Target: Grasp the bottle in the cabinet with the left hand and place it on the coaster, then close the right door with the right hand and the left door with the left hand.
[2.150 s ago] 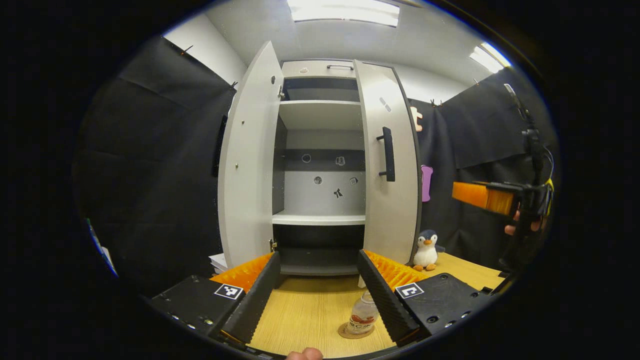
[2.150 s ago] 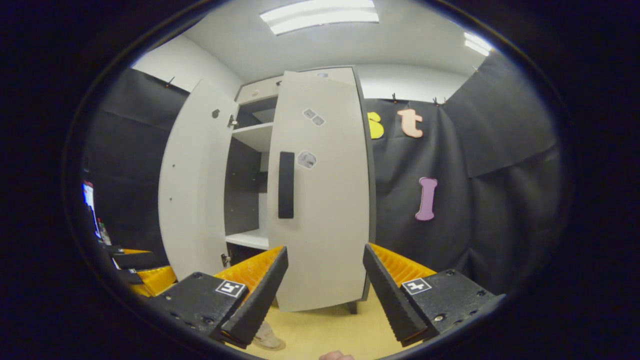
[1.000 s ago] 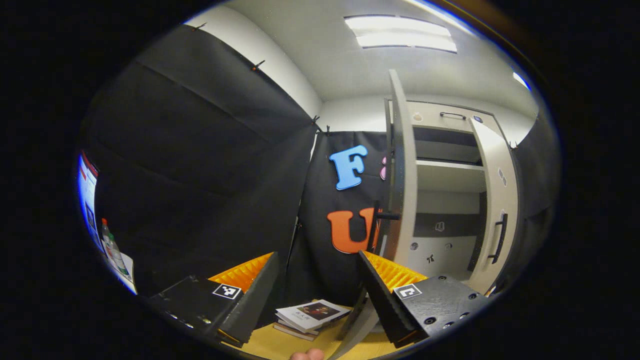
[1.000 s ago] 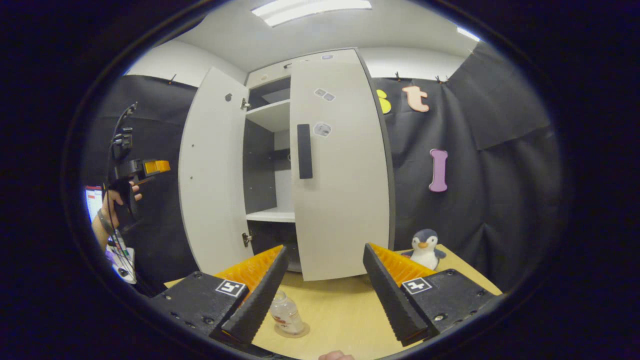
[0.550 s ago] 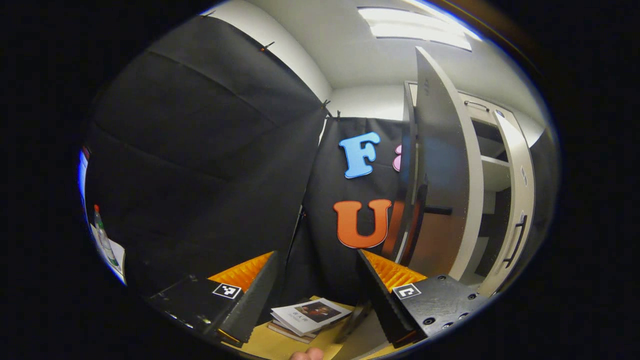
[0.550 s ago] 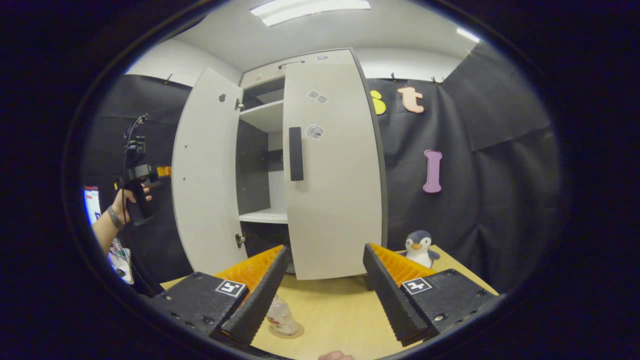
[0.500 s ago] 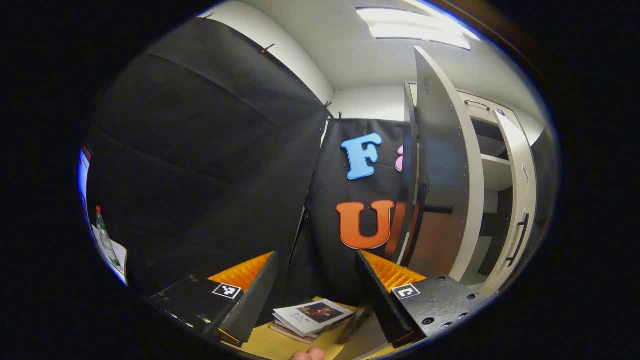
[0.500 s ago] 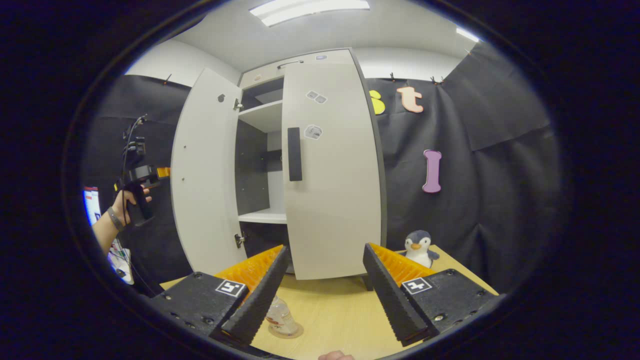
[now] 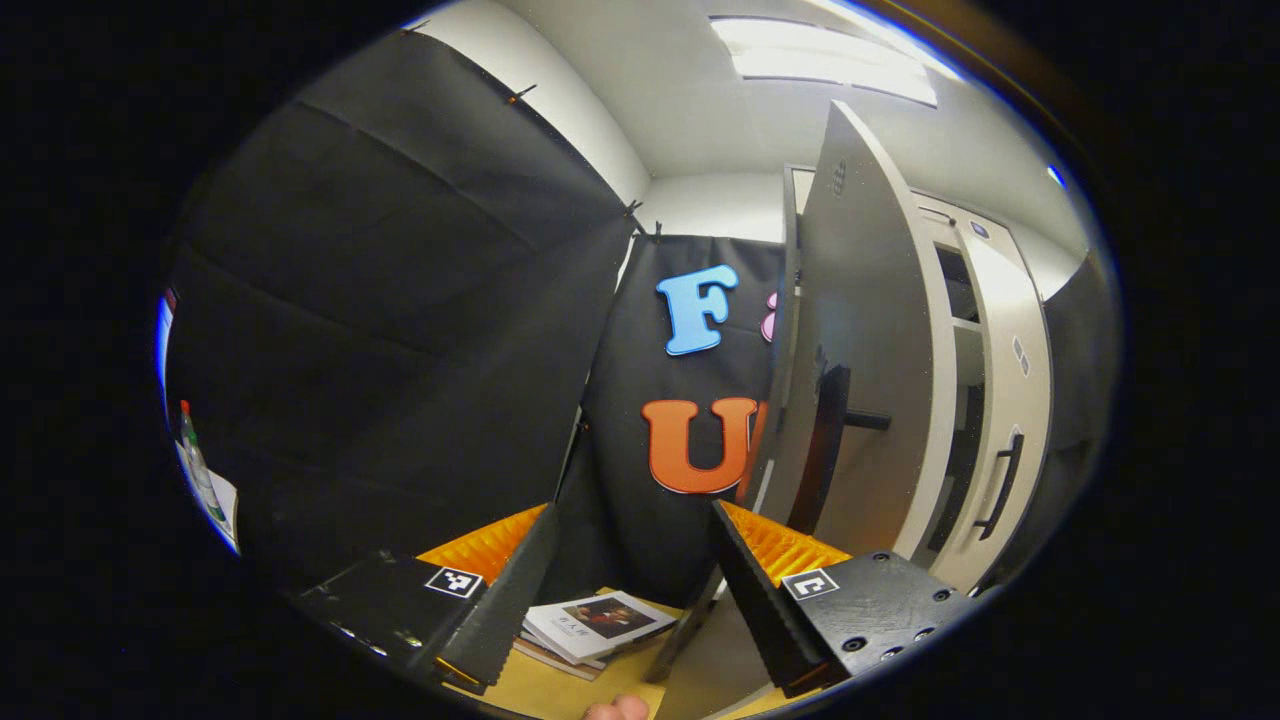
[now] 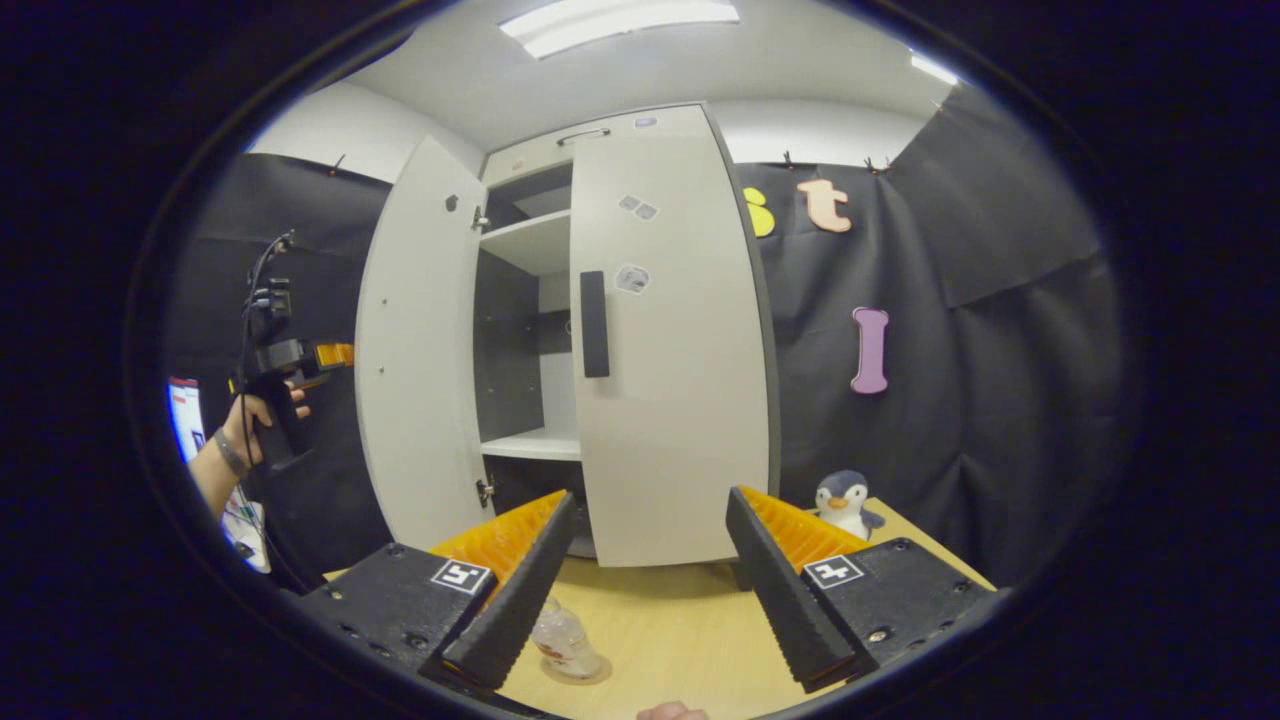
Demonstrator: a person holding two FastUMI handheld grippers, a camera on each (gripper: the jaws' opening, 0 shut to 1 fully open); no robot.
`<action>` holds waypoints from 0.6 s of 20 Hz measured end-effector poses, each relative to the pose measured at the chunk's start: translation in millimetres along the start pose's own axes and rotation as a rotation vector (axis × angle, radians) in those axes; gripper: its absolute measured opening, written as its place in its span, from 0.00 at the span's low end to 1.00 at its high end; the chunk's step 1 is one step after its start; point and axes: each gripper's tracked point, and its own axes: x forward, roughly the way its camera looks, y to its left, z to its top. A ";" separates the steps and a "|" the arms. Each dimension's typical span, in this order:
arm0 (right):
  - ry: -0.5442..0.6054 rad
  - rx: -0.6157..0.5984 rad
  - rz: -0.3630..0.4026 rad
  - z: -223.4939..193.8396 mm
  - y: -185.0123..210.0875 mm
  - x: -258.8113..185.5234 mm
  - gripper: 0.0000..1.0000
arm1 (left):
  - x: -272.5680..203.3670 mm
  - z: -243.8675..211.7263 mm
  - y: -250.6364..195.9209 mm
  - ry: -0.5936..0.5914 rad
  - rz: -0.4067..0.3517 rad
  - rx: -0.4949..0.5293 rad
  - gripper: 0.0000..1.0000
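Left gripper (image 9: 620, 575): jaws apart, empty, behind the left door (image 9: 870, 340), near its handle (image 9: 828, 440). Right gripper (image 10: 650, 585): jaws apart, empty, before the right door (image 10: 670, 400).

Left door: rigid hinged panel, likely swings lightly; push its outer face. It now shows broader than 0.5 s ago.

Bottle (image 10: 562, 640): on coaster (image 10: 590, 670), before the left door.

Spread claw (image 9: 622, 590) beside left door (image 9: 865, 360)
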 end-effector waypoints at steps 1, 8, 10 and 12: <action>0.002 0.002 -0.005 0.0 -2.1 0.1 0.94 | -0.1 -1.8 -8.3 0.005 -0.018 -0.010 0.93; -0.006 0.019 -0.053 4.0 -21.5 -6.8 0.99 | -0.7 -18.5 -86.1 0.024 -0.169 -0.062 0.93; -0.014 0.022 -0.070 6.0 -26.8 -9.1 0.99 | 2.1 -22.4 -107.0 0.012 -0.195 -0.062 0.93; -0.021 0.022 -0.093 7.7 -35.1 -13.8 0.94 | 6.6 -16.1 -114.9 -0.027 -0.185 -0.059 0.94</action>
